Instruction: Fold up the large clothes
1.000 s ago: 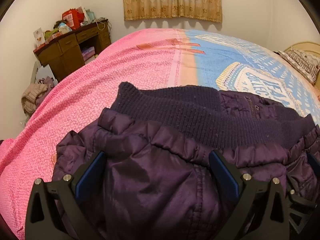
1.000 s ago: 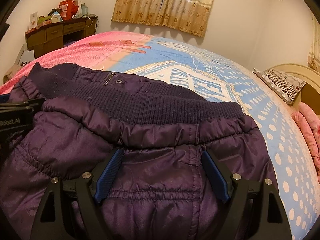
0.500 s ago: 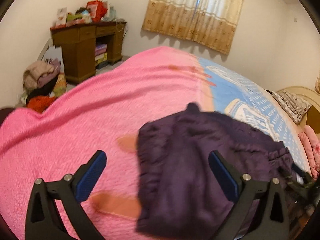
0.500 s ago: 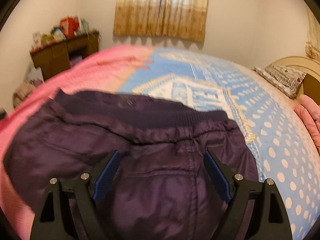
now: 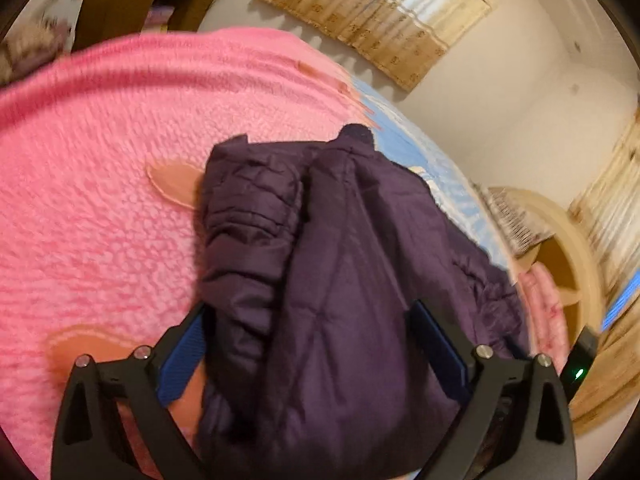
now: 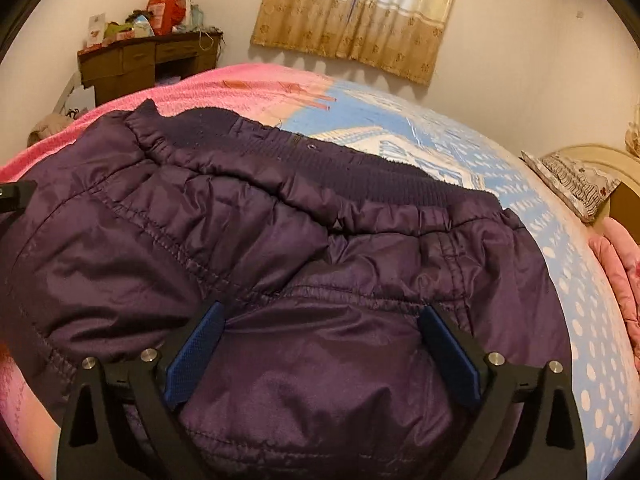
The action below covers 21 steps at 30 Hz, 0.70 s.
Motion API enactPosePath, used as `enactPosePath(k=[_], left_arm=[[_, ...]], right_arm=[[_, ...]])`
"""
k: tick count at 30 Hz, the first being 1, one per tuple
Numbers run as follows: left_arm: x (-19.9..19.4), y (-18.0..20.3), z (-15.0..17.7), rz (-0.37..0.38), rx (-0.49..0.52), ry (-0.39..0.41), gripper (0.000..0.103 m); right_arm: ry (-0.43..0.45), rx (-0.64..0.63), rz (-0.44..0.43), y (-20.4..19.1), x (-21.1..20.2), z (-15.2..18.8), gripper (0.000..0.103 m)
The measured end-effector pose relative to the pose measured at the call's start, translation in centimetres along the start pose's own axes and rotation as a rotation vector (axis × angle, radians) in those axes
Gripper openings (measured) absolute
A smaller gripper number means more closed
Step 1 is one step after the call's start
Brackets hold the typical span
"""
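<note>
On the bed's fuzzy pink-and-blue patterned blanket (image 6: 432, 136) lies the dark purple quilted puffer jacket (image 6: 248, 248), bunched into a folded heap with its navy ribbed knit hem band (image 6: 360, 184) along the far edge. From the right wrist view, the right gripper (image 6: 320, 344) hangs low over the near part of the jacket, its two black fingers with blue pads (image 6: 196, 356) spread wide; the shiny fabric shows between them and nothing is pinched. A gathered seam runs across the jacket just beyond the fingertips. From the left wrist view, which is tilted and somewhat blurred, the left gripper (image 5: 308, 344) is likewise spread wide, with the jacket (image 5: 352, 280) filling the gap between its fingers and reaching away toward the blue half of the blanket (image 5: 100, 168). Whether either tool touches the cloth cannot be told. Beyond the bed stand a brown wooden desk (image 6: 132, 64) piled with clutter and beige patterned curtains (image 6: 360, 16) on the wall. A striped pillow (image 6: 576, 184) lies near the headboard on the right
</note>
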<state>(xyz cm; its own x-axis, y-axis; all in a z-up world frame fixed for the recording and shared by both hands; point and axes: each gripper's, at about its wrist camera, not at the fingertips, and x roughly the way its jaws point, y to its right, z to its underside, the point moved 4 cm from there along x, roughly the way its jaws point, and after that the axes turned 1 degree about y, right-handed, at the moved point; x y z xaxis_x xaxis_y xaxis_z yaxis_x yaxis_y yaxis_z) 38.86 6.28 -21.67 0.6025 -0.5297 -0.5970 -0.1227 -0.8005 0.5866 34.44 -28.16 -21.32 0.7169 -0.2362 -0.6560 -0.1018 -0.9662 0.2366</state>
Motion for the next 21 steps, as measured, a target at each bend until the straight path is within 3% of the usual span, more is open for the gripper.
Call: enactPosePath(k=[2,4,7,9,12,17,21], left_arm=[[0.1,-0.1,-0.4,0.022,-0.024,0.014,0.098],[0.0,0.4,-0.3,0.058,-0.023,0.026,0.087],[0.0,0.8,-0.3,0.053,0.008,0.037,0.068],[-0.8,1.1,-0.6,0.073,0.026,0.06,0.041],[-2.2,2.0,-1.2,0.104,0.047,0.083,0.027],[-5.0,8.1,-2.0,0.13,0.183,0.158,0.023],[-7.0,14.2,-2.0,0.153,0.312,0.2,0.023]], right_arm=[[0.017,0.006,-0.001,0.0,-0.2,0.2,0.098],[0.043,0.018,-0.005,0.2,-0.4,0.5,0.098],[0.051,0.023,-0.008,0.2,-0.4,0.8,0.099],[0.056,0.026,-0.01,0.0,-0.5,0.9,0.099],[0.059,0.029,-0.014,-0.1,-0.6,0.9,0.099],[0.074,0.064,-0.057,0.4,-1.2,1.0,0.099],[0.108,0.135,-0.159,2.3,-2.7,1.1,0.099]])
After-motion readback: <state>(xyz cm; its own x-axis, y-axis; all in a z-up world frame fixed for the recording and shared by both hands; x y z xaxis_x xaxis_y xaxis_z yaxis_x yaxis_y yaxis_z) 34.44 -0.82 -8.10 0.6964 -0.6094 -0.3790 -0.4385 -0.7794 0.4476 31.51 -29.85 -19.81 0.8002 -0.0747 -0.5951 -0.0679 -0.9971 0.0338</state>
